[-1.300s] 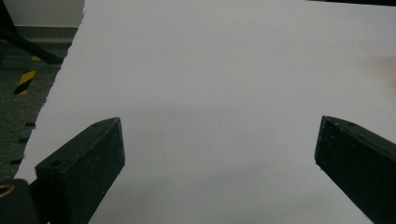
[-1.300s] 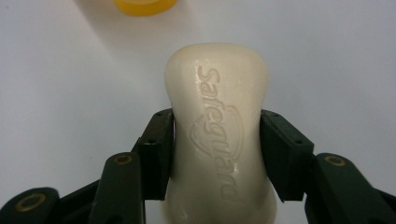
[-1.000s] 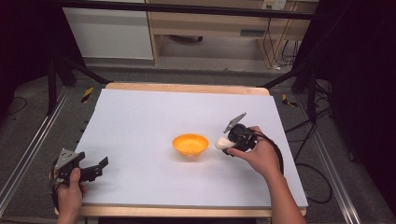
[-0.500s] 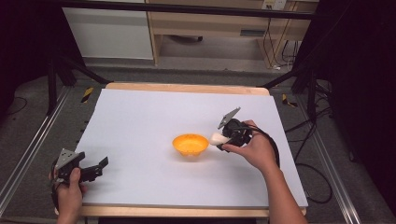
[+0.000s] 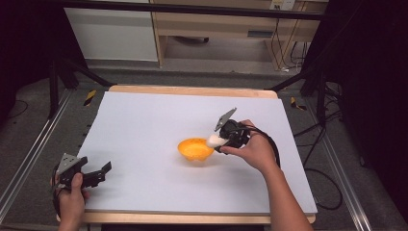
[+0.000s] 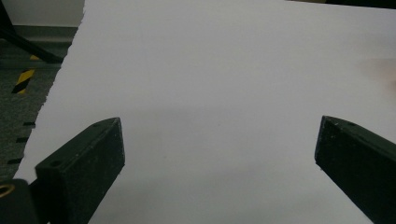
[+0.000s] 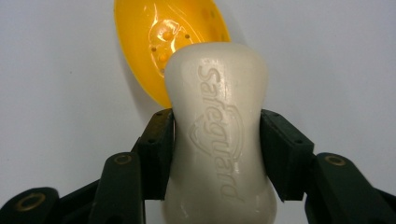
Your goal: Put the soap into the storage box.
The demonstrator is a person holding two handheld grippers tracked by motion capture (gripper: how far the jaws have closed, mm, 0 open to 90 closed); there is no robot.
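Between the jaws of the right gripper (image 7: 217, 140) sat a bar of soap (image 7: 219, 135), held tight at its narrow waist. The soap was cream-white and smooth, wider at both ends, and the word "Safeguard" was pressed into its top face above a curved emblem. Its far end hung over the near rim of a yellow dish (image 7: 163, 42), a shiny oval piece with small holes and bumps in its bottom. From the high view, the soap (image 5: 215, 140) was at the right edge of the dish (image 5: 195, 148), near the middle of the white table (image 5: 144, 125), and the right hand (image 5: 255, 151) reached in from the right side. The left gripper (image 5: 98, 172) was low at the front left corner, well apart from the dish, its jaws spread wide over bare white surface with nothing between them.
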